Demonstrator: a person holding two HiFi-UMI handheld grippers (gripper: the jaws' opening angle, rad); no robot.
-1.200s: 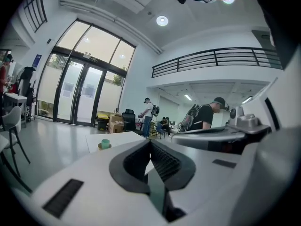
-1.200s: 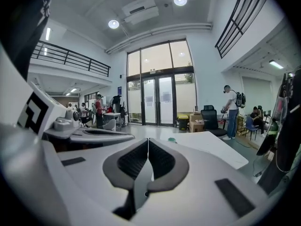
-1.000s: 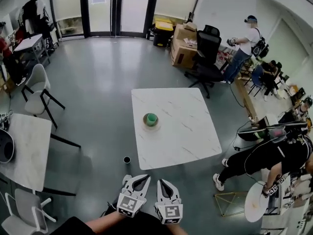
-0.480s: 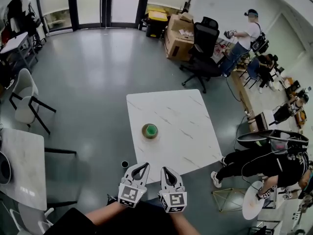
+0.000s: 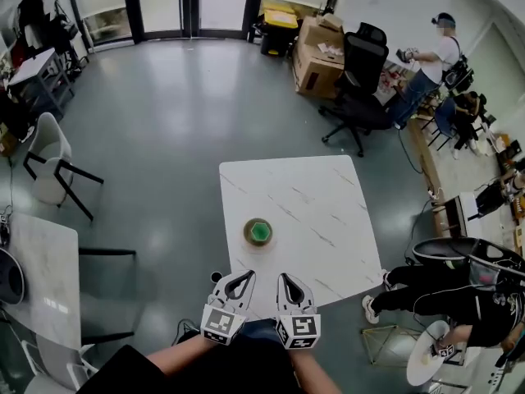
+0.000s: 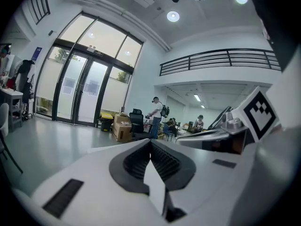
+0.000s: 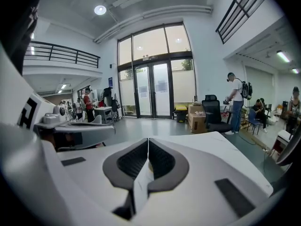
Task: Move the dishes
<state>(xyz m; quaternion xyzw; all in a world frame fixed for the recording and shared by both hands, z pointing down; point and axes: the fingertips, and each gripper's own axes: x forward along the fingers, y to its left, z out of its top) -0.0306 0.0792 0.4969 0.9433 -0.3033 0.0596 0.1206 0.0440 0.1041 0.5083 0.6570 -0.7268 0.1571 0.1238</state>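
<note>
At the near edge of the white marble table (image 5: 320,212), both grippers hang side by side, tips pointing across the top. The left gripper (image 5: 247,275) is close to the near-left corner and the right gripper (image 5: 282,277) is just beside it, toward the middle of that edge. In the left gripper view the left gripper's (image 6: 150,143) jaws are pressed together with nothing between them. The right gripper view shows the right gripper (image 7: 148,142) the same way, clenched on nothing.

The dish (image 5: 257,232) stands on the table ahead of the grippers, nearer the left edge and the near edge than the other two, and apart from both grippers. It is a round tan plate with a green piece in its middle; whether that is a cup or a bowl cannot be told. The top around it is bare marble out to the far and right edges.

Off the left and far edges lies open grey floor. A small dark round thing (image 5: 216,277) sits on the floor by the near-left corner. A black office chair (image 5: 361,89) stands well beyond the far-right corner. A person in black (image 5: 447,281) crouches just off the near-right corner.
</note>
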